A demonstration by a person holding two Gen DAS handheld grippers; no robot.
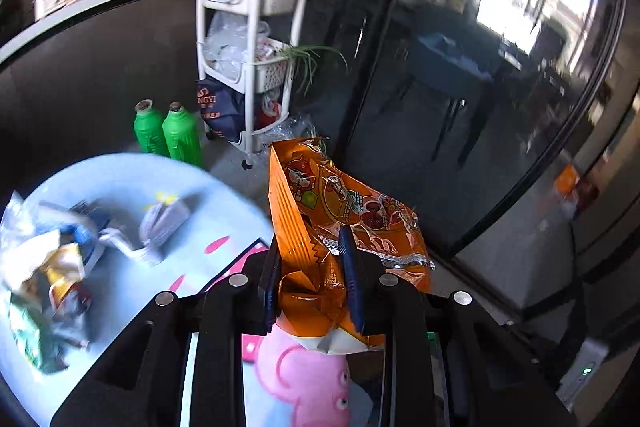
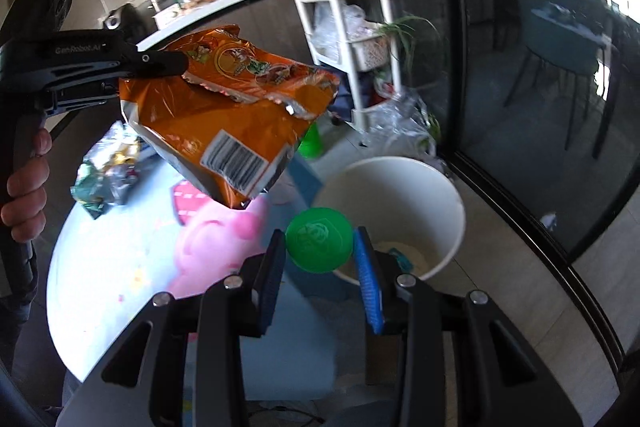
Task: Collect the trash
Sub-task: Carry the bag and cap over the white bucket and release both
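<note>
An orange snack bag [image 1: 340,227] is being pinched between the blue-padded fingers of the left hand-held gripper [image 1: 310,281], which are closed on its crumpled lower part. In the right wrist view the same bag [image 2: 224,115] is being held in the air above the edge of the round pale-blue tabletop [image 2: 112,267], its barcode side turned down, with the left hand-held gripper [image 2: 160,63] clamped on its upper left corner and a person's hand [image 2: 24,191] wrapped around the handle.

A green ball-shaped object [image 2: 319,241] is being gripped between the fingers of the right hand-held gripper [image 2: 320,267], which are touching it on both sides. It is being held just beside the rim of a white bucket [image 2: 424,195] standing on the floor next to the tabletop; some scraps are lying at the bucket's bottom.

More crumpled wrappers [image 1: 48,267] are lying in a blurred heap on the far side of the tabletop [image 1: 132,171], which is printed with a pink cartoon pig [image 1: 312,379]. Beyond it, two green bottles [image 1: 168,135] are standing on the floor beside a white shelf cart [image 1: 256,27] stuffed with plastic bags.
</note>
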